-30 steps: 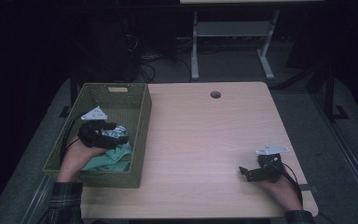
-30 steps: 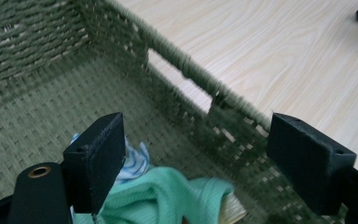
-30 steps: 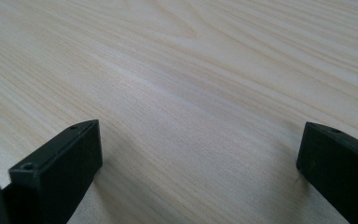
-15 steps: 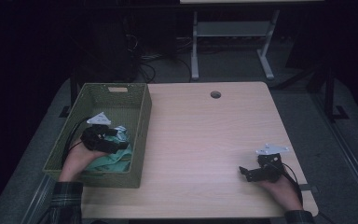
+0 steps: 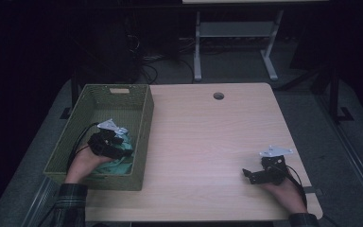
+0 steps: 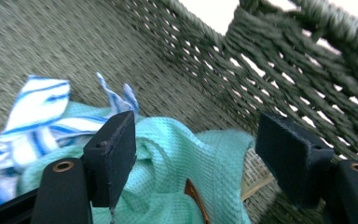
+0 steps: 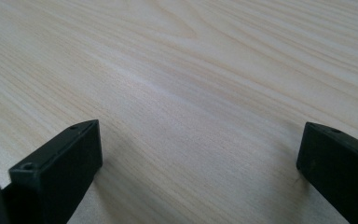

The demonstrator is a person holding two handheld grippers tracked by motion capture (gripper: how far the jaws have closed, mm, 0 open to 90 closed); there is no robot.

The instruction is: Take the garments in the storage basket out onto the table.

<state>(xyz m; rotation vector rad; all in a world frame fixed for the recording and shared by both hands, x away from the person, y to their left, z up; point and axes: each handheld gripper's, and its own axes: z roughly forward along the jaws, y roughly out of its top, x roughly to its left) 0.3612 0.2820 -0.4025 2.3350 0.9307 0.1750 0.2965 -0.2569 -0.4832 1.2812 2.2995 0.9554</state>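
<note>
Inside the green woven basket (image 5: 139,137), the left gripper (image 6: 193,154) reaches the mint cloth (image 6: 186,158).
Its jaws, just closing, straddle a fold without pinching; sinking deeper should catch it alone, sparing the striped cloth (image 6: 37,116) beside.

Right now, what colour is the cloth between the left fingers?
Mint green cloth, with a waffle weave; the left gripper view shows it best.

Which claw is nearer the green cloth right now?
Left. The left claw is in the basket, jaws astride the green cloth. The right claw rests far across the table.
</note>
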